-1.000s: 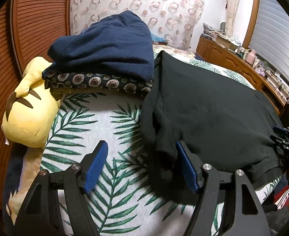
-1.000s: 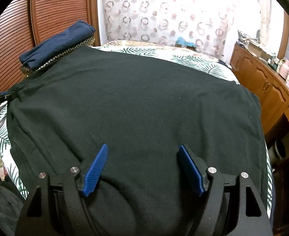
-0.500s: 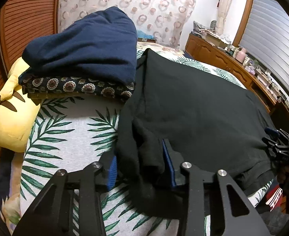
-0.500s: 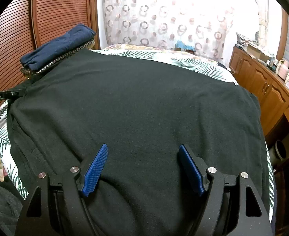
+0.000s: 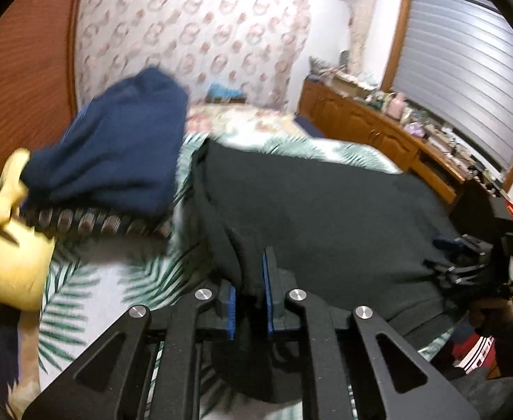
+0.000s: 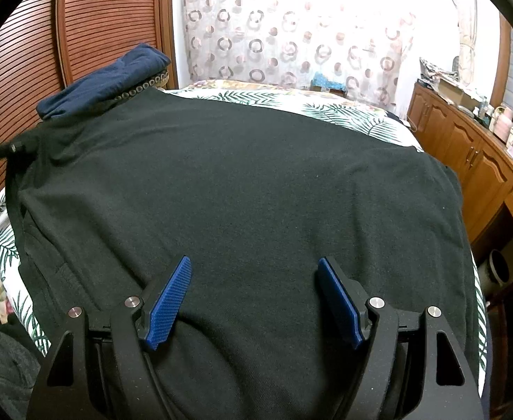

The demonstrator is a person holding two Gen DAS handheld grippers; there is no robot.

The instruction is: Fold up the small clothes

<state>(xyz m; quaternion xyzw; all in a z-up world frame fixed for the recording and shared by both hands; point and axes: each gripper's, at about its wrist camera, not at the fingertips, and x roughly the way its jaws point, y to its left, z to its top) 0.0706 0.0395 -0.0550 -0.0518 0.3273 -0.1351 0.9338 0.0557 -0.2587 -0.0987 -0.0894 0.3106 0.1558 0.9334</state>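
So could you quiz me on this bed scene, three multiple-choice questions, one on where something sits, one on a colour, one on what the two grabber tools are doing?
1. Where does the folded navy garment lie?
A. left of the black garment, by the yellow plush toy
B. on the wooden cabinet
C. on the floor

2. What colour are the pads on the grippers?
A. red
B. blue
C. white

3. What is the left gripper doing?
A. hanging open
B. pinching an edge of the black garment
C. holding the plush toy

Answers:
1 A: it sits on a patterned cloth beside the yellow plush toy.
2 B: blue pads show in both views.
3 B: its jaws have just closed on a fold of the black garment; the right gripper is open above it.
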